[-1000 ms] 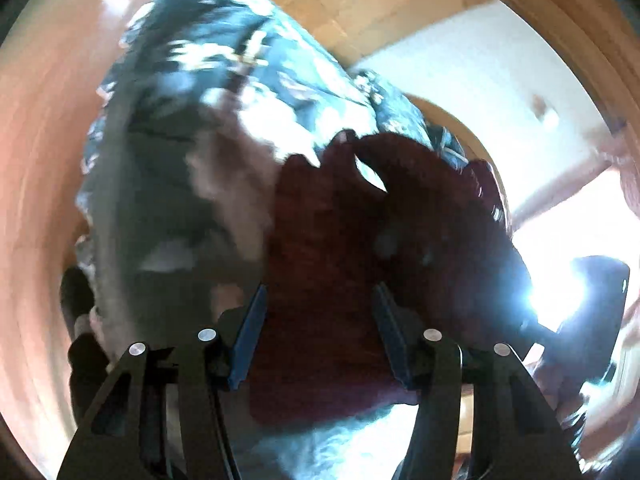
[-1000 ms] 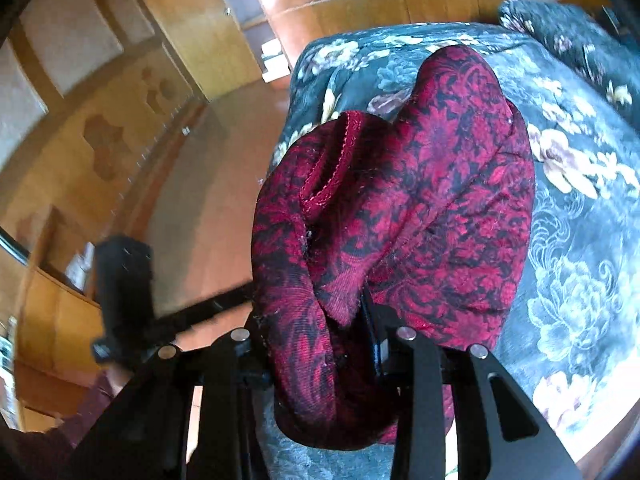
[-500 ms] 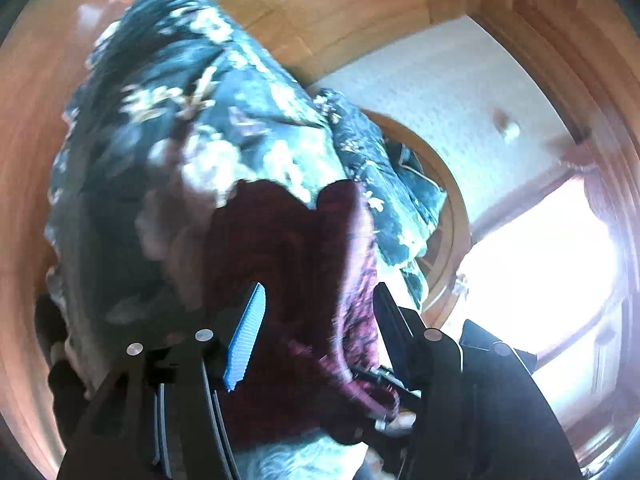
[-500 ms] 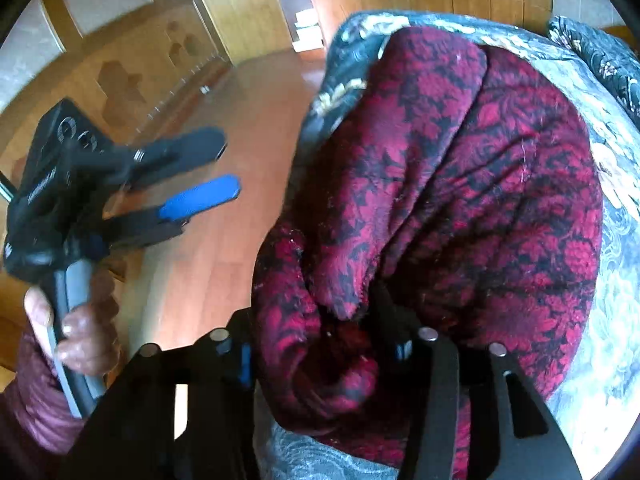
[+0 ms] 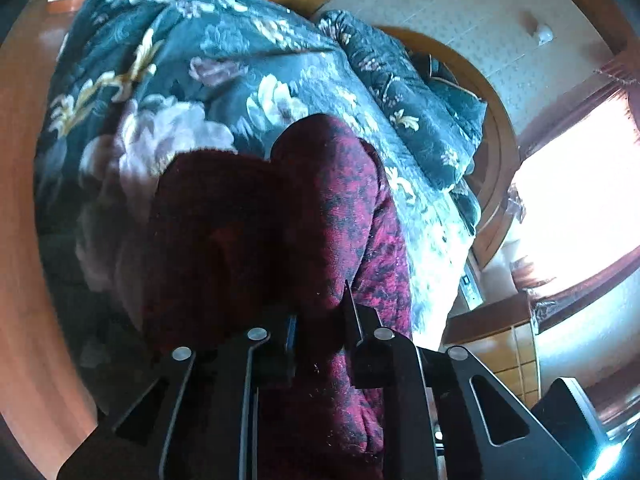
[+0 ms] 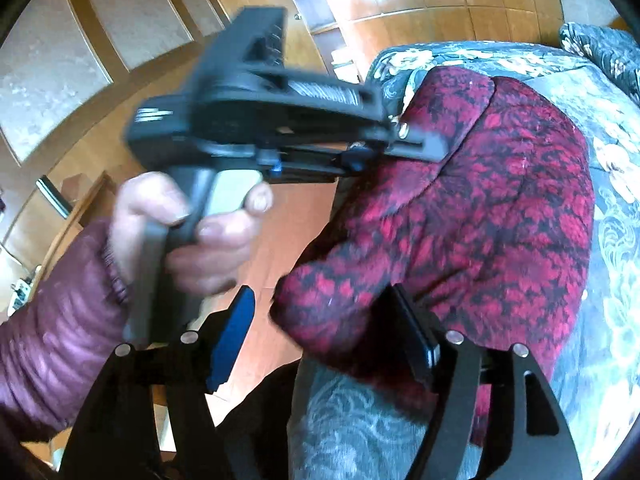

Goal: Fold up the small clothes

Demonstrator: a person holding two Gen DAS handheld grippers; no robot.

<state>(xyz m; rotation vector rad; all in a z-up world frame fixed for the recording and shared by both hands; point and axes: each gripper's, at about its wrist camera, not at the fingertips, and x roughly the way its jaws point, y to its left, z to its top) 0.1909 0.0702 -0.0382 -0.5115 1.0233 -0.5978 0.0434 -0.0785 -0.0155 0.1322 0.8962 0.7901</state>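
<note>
Your left gripper (image 5: 320,320) is pinching the red garment (image 5: 320,208), its jaws having just closed on a fold. Your right gripper (image 6: 332,340) is gaping wide, jaws just opened, the garment's corner lying loose between them at 12 o'clock.

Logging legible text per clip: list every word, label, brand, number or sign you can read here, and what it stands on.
None can be read.
Left gripper: faint pale marks on its body, too blurred to read.
Red garment and floral bedspread: patterns only, no lettering.

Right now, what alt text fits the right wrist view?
The right gripper stands open at a red garment on a floral quilt. The left gripper, held in a hand, pinches the garment's far edge.
</note>
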